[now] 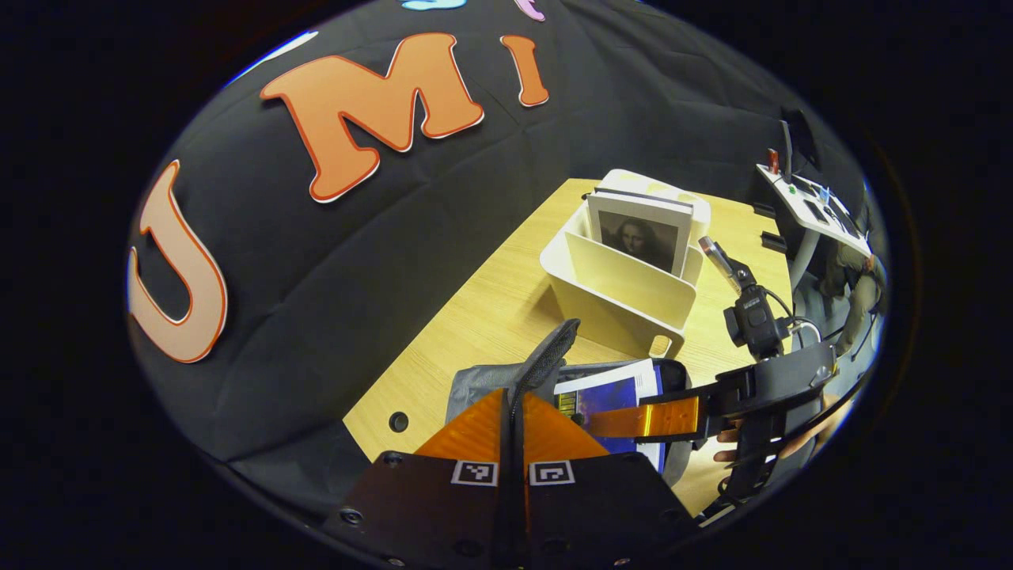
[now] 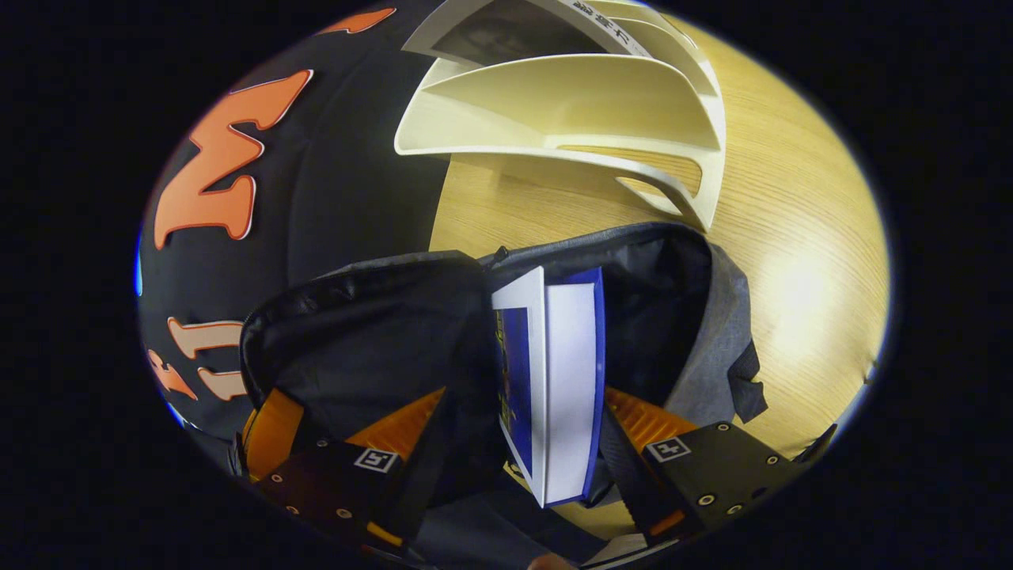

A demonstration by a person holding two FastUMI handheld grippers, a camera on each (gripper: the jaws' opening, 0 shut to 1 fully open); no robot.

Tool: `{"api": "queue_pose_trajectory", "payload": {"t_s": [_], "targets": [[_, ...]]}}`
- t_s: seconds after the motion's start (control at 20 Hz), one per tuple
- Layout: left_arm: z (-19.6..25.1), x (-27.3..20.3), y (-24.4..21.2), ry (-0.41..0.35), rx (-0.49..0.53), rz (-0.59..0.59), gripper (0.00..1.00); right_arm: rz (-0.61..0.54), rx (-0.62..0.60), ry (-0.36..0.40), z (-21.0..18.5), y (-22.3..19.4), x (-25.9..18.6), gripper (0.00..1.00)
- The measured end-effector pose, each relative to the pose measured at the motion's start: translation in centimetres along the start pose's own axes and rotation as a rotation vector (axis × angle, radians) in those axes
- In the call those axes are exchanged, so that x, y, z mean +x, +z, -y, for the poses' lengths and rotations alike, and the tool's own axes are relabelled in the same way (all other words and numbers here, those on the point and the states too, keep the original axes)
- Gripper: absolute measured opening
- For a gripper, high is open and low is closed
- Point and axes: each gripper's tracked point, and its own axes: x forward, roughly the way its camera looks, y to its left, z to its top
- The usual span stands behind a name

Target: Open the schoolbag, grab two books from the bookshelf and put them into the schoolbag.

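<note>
Left gripper view: left gripper (image 1: pixel 513 431), fingers closed on the schoolbag's (image 1: pixel 475 380) dark strap (image 1: pixel 550 356), which rises between them. Behind it, on the wooden tabletop (image 1: pixel 491 309), stands a cream bookshelf (image 1: pixel 625 293) w/ a portrait-cover book (image 1: pixel 639 237) upright in a rear slot. To the right, the right gripper (image 1: pixel 673 417) reaches over a blue-cover book (image 1: pixel 609 396) at the bag's mouth; a hand (image 1: pixel 732 443) holds that gripper.

Right gripper view: right gripper (image 2: pixel 522 431), fingers spread wide, one per side of the blue-cover book (image 2: pixel 554 380); contact w/ the book can't be judged. Book stands edge-on, lower part inside the open schoolbag (image 2: pixel 665 301). Bag flap (image 2: pixel 372 332) held up at left. Bookshelf (image 2: pixel 570 103) lies just beyond the bag on the tabletop (image 2: pixel 791 237).
</note>
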Motion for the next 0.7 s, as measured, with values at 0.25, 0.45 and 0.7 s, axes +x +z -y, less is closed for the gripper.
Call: {"api": "queue_pose_trajectory", "payload": {"t_s": [0.25, 0.45, 0.7], "targets": [[-0.2, 0.0, -0.2, -0.022, -0.043, 0.006, 0.01, 0.006, -0.009, -0.016, -0.4, 0.6, -2.5, 0.99], [-0.4, 0.3, -0.6, -0.035, -0.055, 0.004, 0.01, 0.027, 0.008, 0.005, -0.7, 1.2, -4.9, 1.00], [-0.5, 0.3, -0.7, -0.039, -0.053, 0.006, 0.01, 0.078, -0.035, 0.013, 0.5, 2.9, -8.8, 0.99]]}}
